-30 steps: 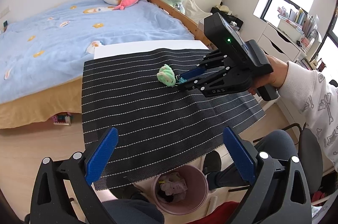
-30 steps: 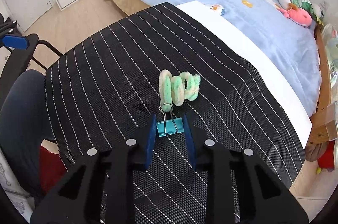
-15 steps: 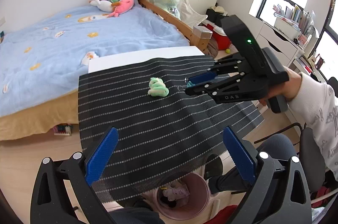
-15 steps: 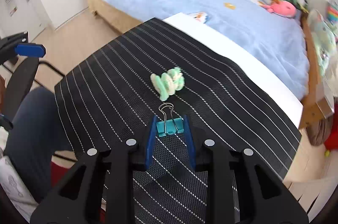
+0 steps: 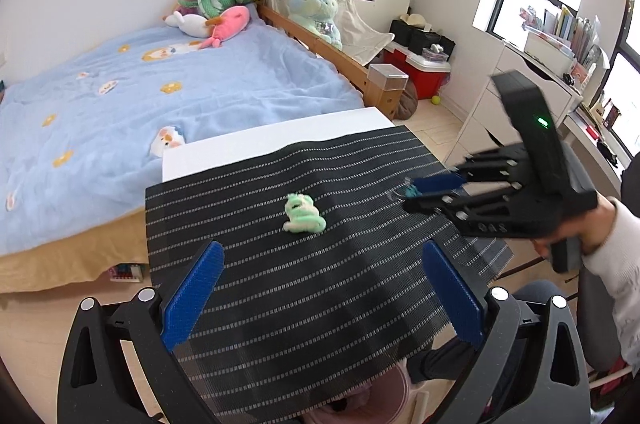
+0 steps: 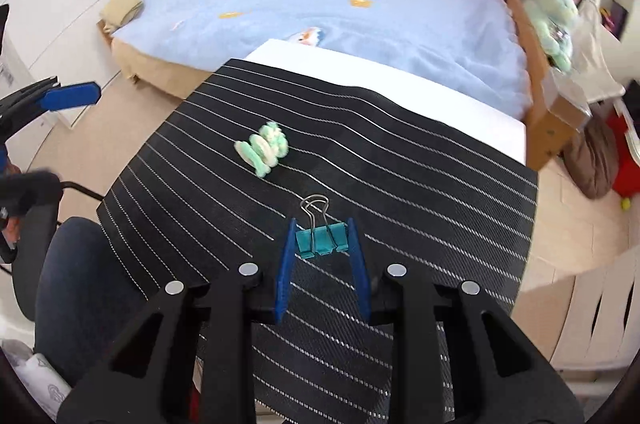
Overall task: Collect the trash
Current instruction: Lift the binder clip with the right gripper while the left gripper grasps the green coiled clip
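Clip (image 6: 320,244) clamped in right gripper (image 6: 322,256), now lifted clear of mat (image 6: 400,151) and coil (image 6: 264,149); left gripper (image 5: 320,300) empty, fingers apart; ready for bin.

A teal painted-metal binder clip (image 6: 320,242) with shiny wire handles, frame centre; fuzzy green-and-cream pipe cleaner (image 6: 263,149) on a woven black mesh mat (image 6: 420,183); soft blue cloth bedspread (image 6: 320,3) above

Teal binder clip (image 6: 320,244) off the mat (image 6: 400,163) — away from green coil (image 6: 264,151).
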Tool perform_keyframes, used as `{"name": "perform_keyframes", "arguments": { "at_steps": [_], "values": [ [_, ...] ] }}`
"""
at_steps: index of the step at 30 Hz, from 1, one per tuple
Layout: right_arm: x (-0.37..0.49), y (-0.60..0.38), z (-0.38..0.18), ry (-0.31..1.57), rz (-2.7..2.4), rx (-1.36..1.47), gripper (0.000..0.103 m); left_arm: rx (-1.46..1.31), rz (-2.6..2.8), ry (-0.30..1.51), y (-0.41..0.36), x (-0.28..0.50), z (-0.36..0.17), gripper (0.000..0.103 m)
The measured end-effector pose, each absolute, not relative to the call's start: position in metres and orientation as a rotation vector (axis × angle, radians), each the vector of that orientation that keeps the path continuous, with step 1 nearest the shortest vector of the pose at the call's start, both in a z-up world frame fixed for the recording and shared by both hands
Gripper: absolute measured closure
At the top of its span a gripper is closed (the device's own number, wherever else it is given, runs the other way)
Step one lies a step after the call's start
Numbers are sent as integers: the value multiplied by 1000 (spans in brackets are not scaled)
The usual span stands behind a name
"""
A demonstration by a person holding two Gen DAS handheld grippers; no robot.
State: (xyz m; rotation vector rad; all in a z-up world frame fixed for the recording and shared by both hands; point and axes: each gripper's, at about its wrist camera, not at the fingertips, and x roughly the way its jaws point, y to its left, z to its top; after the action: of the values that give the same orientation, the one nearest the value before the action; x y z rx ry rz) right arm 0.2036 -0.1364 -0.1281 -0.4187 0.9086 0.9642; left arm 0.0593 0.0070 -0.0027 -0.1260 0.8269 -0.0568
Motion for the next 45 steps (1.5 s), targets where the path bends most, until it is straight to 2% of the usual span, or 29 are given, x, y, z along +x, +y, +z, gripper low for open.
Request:
{"name": "perform_keyframes", "arguments": {
  "at_steps": [25, 27, 29, 32, 36, 41, 42, 45],
  "values": [
    [208, -174, -133, 938, 853, -359, 77, -141, -14, 1074, 9, 162, -74, 9],
    [208, -175, -134, 940, 853, -357, 77, -147, -17, 1090, 10, 164, -80, 25],
    [209, -175, -135, 941, 853, -356, 77, -150, -11, 1103, 10, 165, -85, 31],
    [210, -175, -135, 943, 854, -356, 77, -170, -7, 1106, 14, 167, -89, 46],
    [210, -174, -137, 947, 860, -354, 77, -186, -19, 1114, 14, 169, -94, 57],
    [209, -174, -138, 948, 864, -352, 77, -194, -26, 1117, 14, 168, -98, 61],
    [209, -175, -138, 947, 864, -352, 77, -190, -25, 1116, 14, 168, -98, 68],
    [209, -175, -137, 942, 863, -348, 77, -187, -25, 1105, 14, 166, -97, 73]
  ]
}}
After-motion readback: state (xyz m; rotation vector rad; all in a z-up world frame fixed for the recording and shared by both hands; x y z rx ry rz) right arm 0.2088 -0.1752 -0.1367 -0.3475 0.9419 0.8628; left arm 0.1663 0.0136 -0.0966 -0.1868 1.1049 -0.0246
